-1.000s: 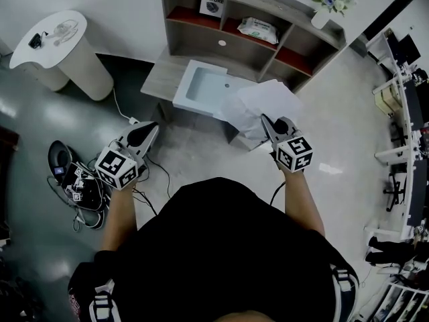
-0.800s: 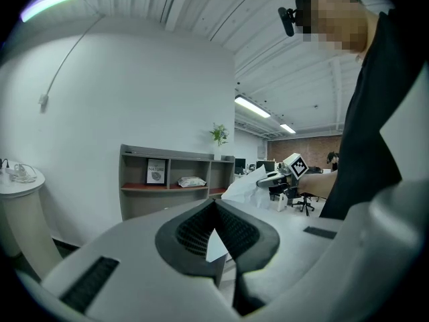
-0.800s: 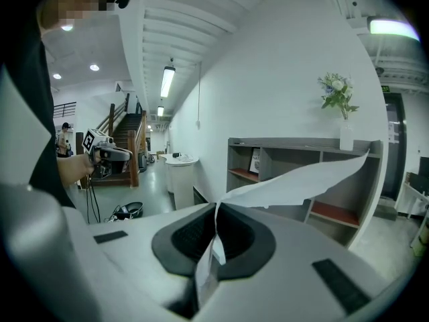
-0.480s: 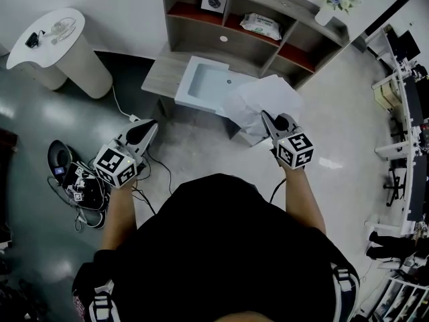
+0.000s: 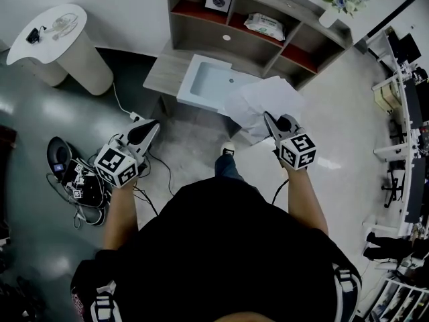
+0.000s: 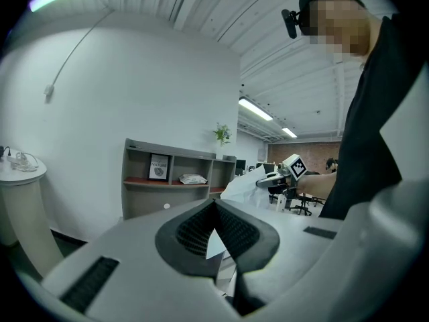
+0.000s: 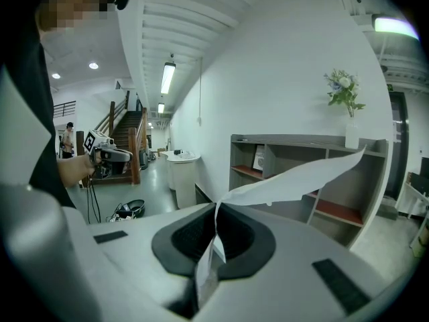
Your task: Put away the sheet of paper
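A white sheet of paper [image 5: 265,102] hangs in the air in front of me, pinched at its near edge by my right gripper [image 5: 268,119], which is shut on it. In the right gripper view the sheet of paper [image 7: 301,174] curls up and to the right from between the closed pads, toward the shelf unit. My left gripper [image 5: 149,127] is held low at the left over the floor, shut with nothing in it. From the left gripper view the paper [image 6: 244,183] and the right gripper [image 6: 271,178] show off to the right.
A grey shelf unit [image 5: 268,9] stands ahead, holding a framed picture [image 5: 219,0] and a wipes pack [image 5: 263,25]. Before it, a low table carries a pale blue tray [image 5: 211,86]. A white round stand [image 5: 57,45] and a cable heap [image 5: 77,180] are at left.
I have stepped a little toward the shelf; a foot now shows below the paper. Both grippers keep their hold and pose.
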### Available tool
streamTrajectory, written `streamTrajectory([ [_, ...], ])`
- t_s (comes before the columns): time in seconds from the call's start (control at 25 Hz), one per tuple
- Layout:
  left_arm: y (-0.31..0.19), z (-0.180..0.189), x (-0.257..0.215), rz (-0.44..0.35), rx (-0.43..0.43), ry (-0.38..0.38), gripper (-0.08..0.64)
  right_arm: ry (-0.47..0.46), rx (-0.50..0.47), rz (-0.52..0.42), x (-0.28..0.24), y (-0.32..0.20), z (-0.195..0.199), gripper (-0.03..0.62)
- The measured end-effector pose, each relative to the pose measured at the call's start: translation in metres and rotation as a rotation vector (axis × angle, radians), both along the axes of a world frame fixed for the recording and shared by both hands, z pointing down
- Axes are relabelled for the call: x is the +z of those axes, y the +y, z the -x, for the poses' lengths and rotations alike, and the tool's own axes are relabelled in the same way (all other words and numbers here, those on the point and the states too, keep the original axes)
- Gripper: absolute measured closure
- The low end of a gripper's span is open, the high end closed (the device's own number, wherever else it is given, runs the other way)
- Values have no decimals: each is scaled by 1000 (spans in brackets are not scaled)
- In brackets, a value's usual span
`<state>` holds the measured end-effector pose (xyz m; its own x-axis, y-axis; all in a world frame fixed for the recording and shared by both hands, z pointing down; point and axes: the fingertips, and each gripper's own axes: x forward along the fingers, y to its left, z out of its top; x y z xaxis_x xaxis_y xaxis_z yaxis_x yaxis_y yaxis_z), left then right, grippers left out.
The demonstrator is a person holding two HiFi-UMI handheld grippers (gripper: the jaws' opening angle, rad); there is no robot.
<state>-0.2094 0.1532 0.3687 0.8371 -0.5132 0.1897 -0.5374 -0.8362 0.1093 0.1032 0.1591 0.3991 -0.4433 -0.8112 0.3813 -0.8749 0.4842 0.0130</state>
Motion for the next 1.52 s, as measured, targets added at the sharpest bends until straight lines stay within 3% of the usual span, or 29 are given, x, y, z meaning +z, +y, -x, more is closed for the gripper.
streamTrajectory([
  [0.76,-17,-12,16,15,-30,-70,540,-47,-22,22,26,-27,-8,577],
  [1.52,-65,-37,21,29,-18,-67,540,-59,-48,37,34,-85,-23,577],
])
